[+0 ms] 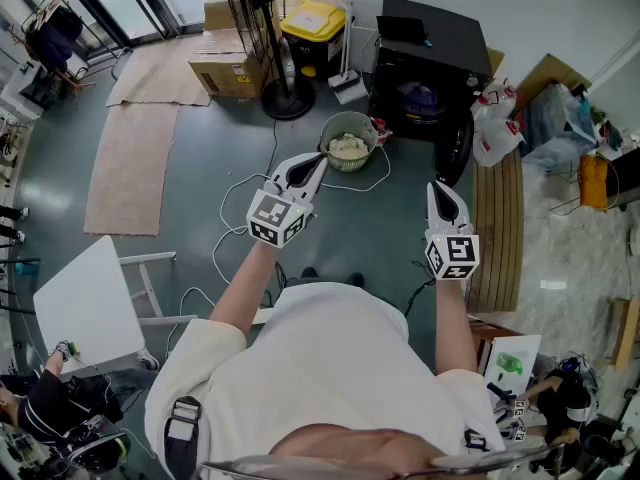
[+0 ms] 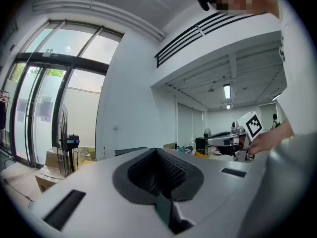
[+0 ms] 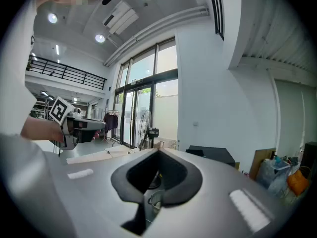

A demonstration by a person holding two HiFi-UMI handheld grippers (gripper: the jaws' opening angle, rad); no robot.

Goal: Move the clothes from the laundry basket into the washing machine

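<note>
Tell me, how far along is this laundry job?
Barely begun. A bluish bundle already sits inside the washing machine, its door open. Nothing is in hand: the left claw and right claw are both shut and empty. Still left: the pale clothes heaped in the laundry basket.

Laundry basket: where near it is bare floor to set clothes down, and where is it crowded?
Bare floor lies left of the laundry basket, up to the cardboard sheet, and just in front of it, save a white cable. Crowded: the fan base behind, the washing machine and plastic bags at right.
</note>
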